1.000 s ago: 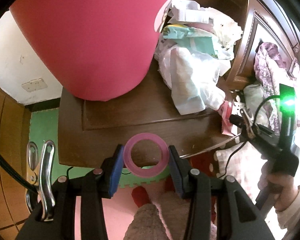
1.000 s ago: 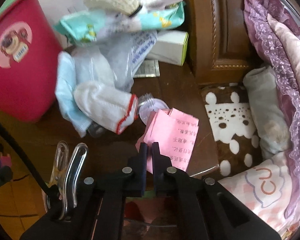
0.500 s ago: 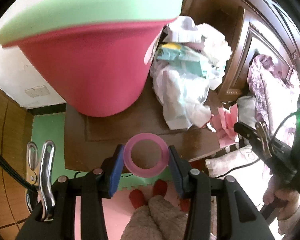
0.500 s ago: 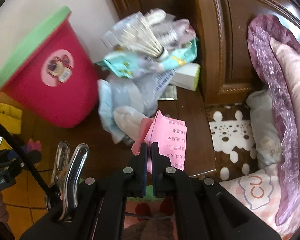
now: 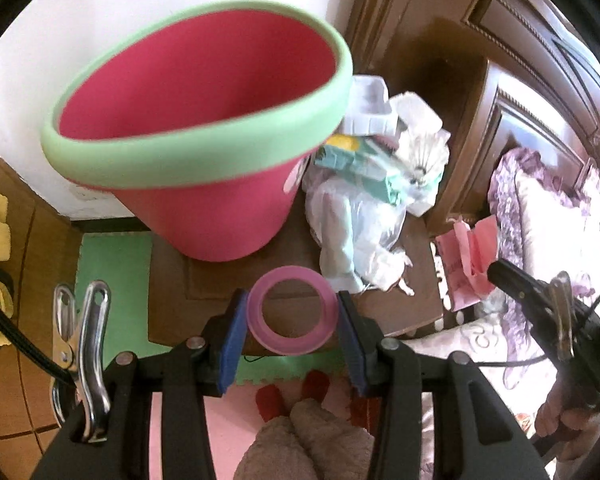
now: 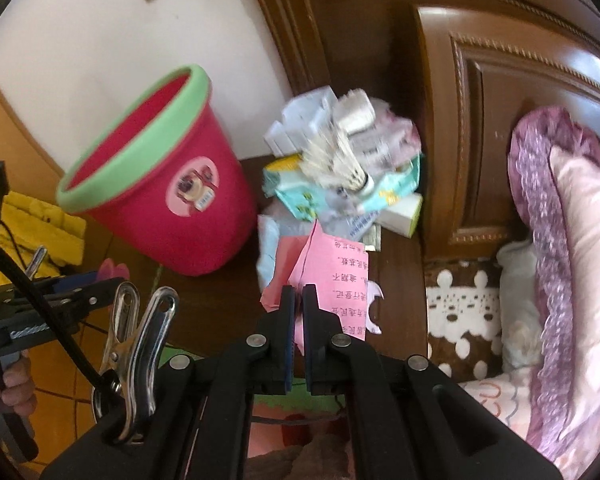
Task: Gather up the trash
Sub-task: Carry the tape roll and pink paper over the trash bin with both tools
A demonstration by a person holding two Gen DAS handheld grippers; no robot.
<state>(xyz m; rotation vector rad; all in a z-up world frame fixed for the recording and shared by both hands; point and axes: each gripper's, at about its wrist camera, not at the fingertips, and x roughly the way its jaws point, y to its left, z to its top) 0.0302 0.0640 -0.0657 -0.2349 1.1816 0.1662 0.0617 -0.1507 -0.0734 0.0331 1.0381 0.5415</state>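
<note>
A pink tape ring [image 5: 291, 309] sits clamped between the blue pads of my left gripper [image 5: 291, 316], held above the front edge of the wooden nightstand [image 5: 220, 280]. The pink bin with a green rim [image 5: 204, 128] stands just behind it, its mouth facing me. My right gripper [image 6: 298, 308] is shut on a folded pink paper slip [image 6: 340, 276] with printed text, lifted above the nightstand [image 6: 216, 292]. In the left wrist view the right gripper [image 5: 496, 270] holds that pink paper [image 5: 470, 256] at the right. The bin [image 6: 160, 184] stands left of the trash pile [image 6: 340, 168].
A heap of wrappers, plastic bags, a shuttlecock [image 6: 340, 152] and a small box [image 6: 400, 212] fills the back of the nightstand. A carved wooden headboard [image 6: 480, 120] and a bed with a purple-frilled pillow [image 6: 572, 240] lie right. Green floor mat [image 5: 112, 260] and the person's red-socked feet [image 5: 288, 396] are below.
Both grippers have risen with their loads. The bin's open mouth has come into the left wrist view, and the pink paper has lifted off the nightstand.
</note>
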